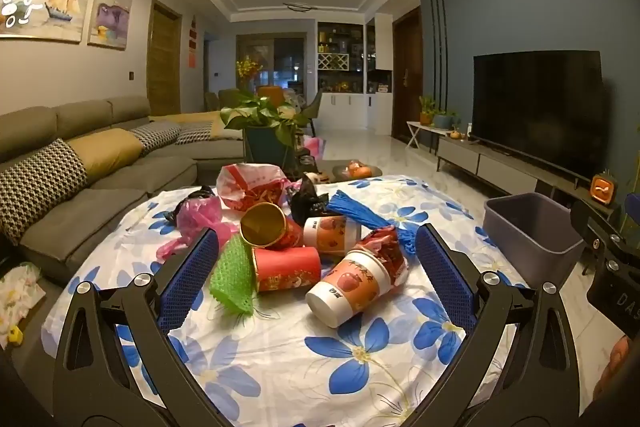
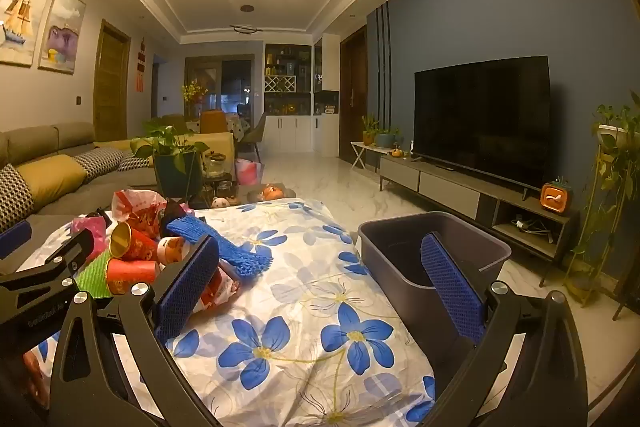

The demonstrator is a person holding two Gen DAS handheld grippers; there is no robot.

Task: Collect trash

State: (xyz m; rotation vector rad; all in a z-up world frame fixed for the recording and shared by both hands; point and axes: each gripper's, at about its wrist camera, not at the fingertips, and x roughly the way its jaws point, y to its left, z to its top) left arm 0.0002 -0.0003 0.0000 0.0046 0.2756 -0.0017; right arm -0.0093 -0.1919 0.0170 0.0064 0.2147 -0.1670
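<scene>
A pile of trash lies on the flowered tablecloth: a white-and-orange paper cup on its side, a red cup, a gold-lined red cup, green foam netting, blue foam netting, pink and red-white plastic bags. My left gripper is open, its jaws either side of the pile, just short of it. My right gripper is open and empty above the cloth between the pile and the grey bin. The bin looks empty.
A grey sofa runs along the left. A potted plant and small items stand beyond the table. A TV on a low cabinet is at the right. The bin also shows in the left wrist view off the table's right edge.
</scene>
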